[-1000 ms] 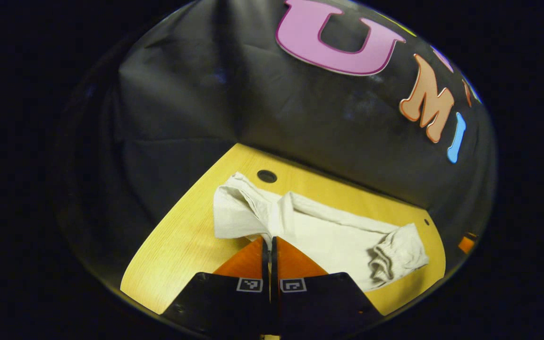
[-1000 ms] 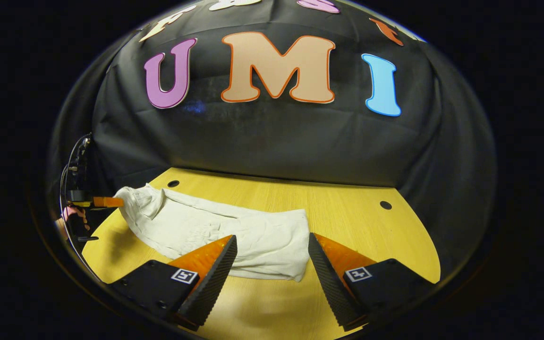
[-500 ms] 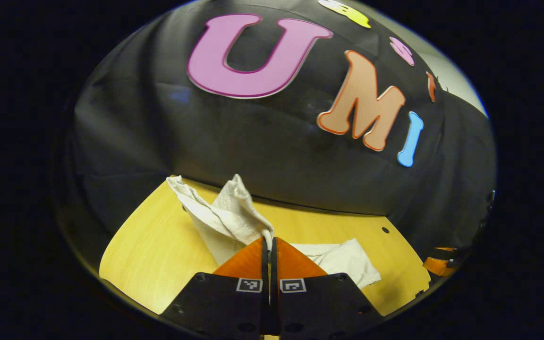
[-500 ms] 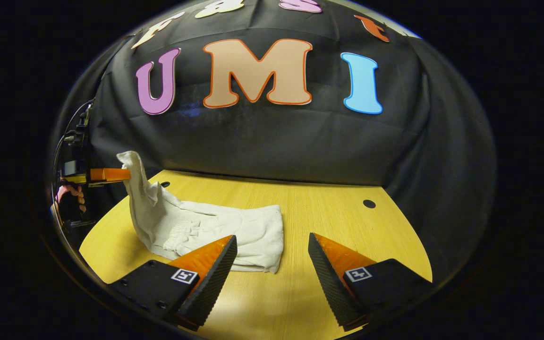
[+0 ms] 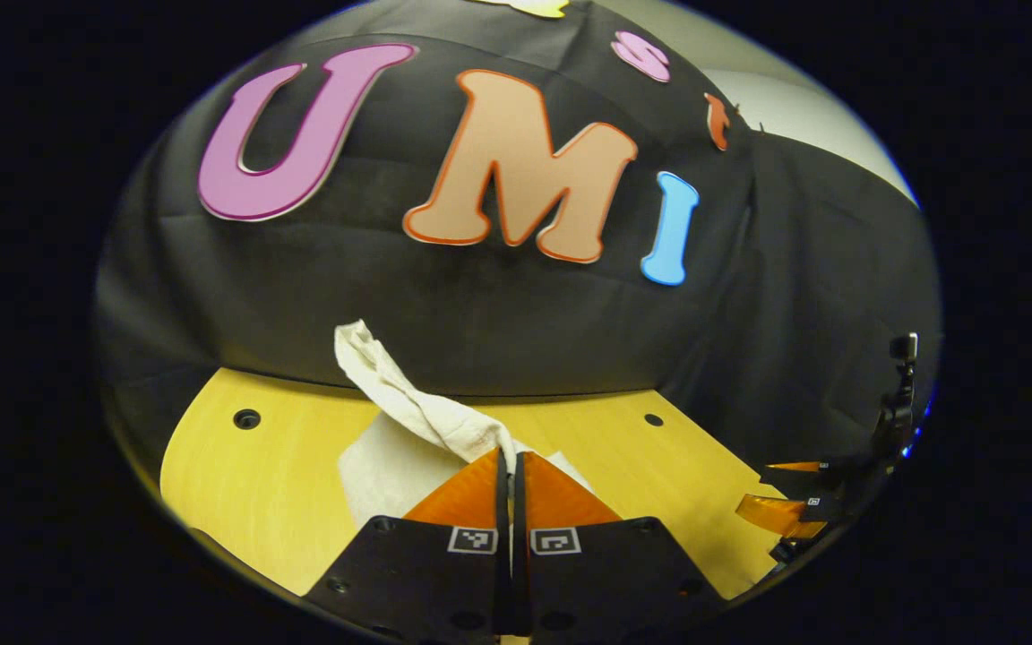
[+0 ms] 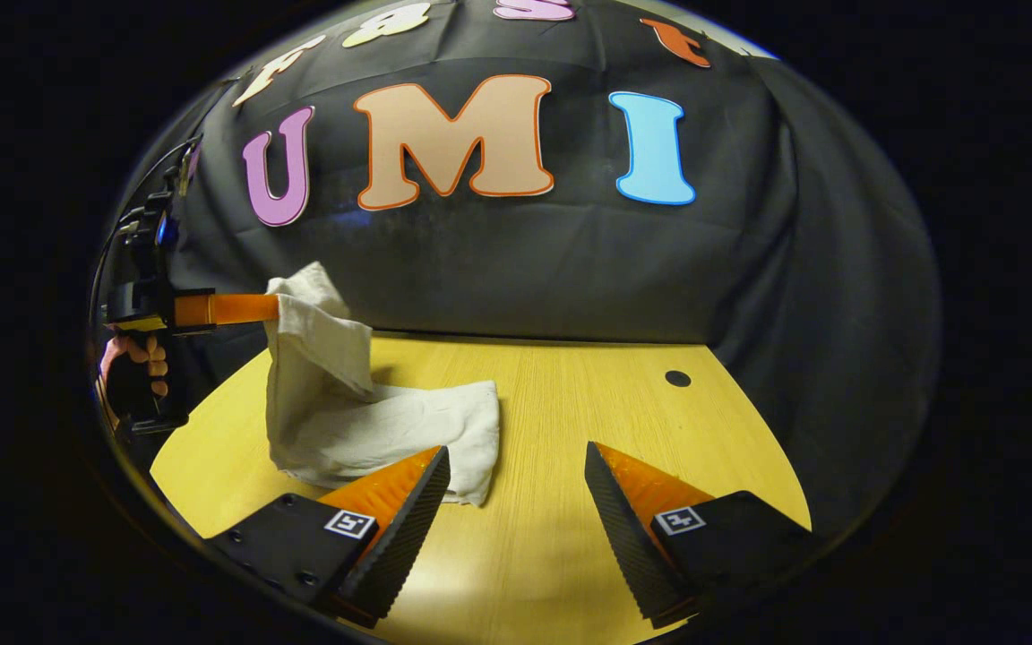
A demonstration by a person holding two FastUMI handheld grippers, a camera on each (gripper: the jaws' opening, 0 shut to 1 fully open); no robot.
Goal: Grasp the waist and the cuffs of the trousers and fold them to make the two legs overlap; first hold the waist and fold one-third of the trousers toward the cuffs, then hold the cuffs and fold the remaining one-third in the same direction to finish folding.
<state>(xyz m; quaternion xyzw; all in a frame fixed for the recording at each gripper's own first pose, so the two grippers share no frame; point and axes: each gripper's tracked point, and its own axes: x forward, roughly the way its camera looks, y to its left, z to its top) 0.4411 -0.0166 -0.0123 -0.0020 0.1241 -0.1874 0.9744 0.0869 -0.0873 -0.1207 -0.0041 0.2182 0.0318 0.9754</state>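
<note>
Over the table (image 6: 570, 403), trousers (image 6: 319, 394) hang pinched in the left gripper (image 6: 270, 309).

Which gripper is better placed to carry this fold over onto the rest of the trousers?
Left. The left gripper is shut on the lifted end of the trousers; the right gripper is open, holding nothing.
</note>
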